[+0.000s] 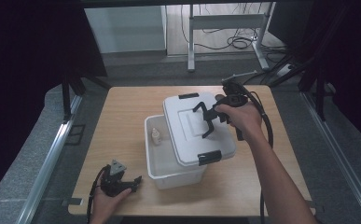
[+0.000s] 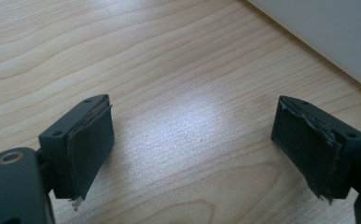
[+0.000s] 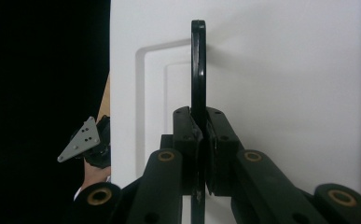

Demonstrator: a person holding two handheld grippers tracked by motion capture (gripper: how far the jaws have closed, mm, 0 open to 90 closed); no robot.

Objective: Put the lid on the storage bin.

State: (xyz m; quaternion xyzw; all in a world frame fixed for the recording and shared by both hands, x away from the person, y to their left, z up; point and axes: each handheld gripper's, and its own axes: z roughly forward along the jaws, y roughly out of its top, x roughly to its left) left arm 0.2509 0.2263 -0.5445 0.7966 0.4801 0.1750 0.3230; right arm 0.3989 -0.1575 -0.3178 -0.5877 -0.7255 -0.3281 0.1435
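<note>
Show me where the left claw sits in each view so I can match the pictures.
High view: the left claw is at bottom left, resting on the table, jaws open.
Left gripper view: its own two open jaws rise from the bottom corners over bare wood.
Right gripper view: its grey plate is at the left edge, beside the white lid.
Shared landmark: the wooden table.

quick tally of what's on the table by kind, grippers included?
White storage box: 1
White lid with black handle and black latches: 1
Small bottle inside the box: 1
Grippers: 2, left gripper open over the table, right gripper shut on the lid's handle
Total: 5
</note>
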